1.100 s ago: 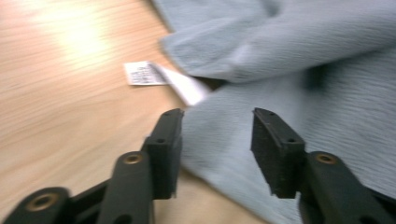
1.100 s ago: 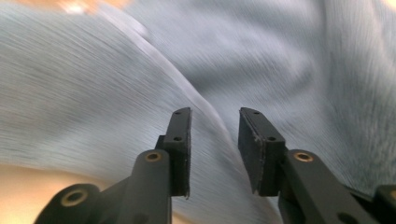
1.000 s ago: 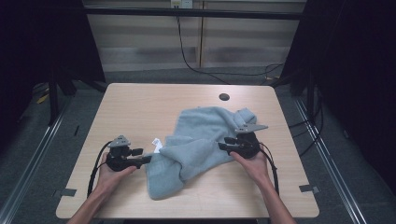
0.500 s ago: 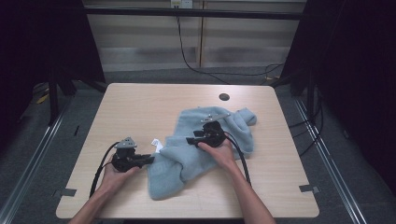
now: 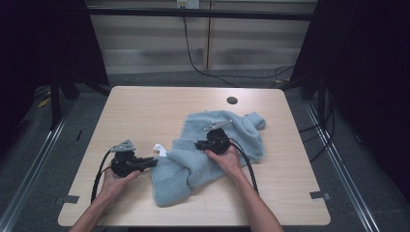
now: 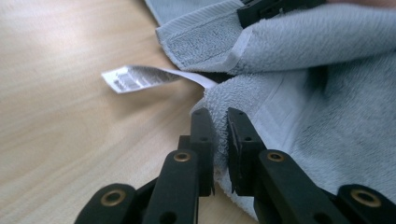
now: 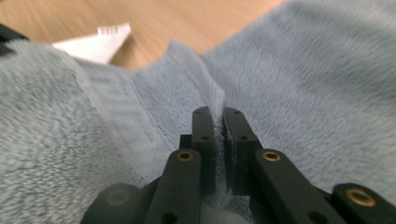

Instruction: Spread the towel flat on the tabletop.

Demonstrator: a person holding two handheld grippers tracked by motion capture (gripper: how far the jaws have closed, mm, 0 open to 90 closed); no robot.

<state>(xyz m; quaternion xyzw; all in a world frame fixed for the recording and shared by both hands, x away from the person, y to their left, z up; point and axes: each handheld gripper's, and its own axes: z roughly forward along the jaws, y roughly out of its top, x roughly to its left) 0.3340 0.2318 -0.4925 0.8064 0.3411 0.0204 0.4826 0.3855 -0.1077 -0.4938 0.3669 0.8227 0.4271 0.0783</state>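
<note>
1. Towel lies crumpled on the desk, right of centre, white tag poking out at its left edge.
2. Right gripper has come in from the towel's right side to its middle; jaws just closed, pinching a raised hem fold.
3. Left gripper has stayed put; jaws now clamped on the near-left corner.
4. Both grips look set, so lifting or spreading should come next.

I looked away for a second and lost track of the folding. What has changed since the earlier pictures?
The right gripper moved from the towel's right edge leftward to its middle, and its jaws have just closed on a hem ridge there. The left gripper closed on the towel's left edge. The left hand, white label and table stayed put.
</note>
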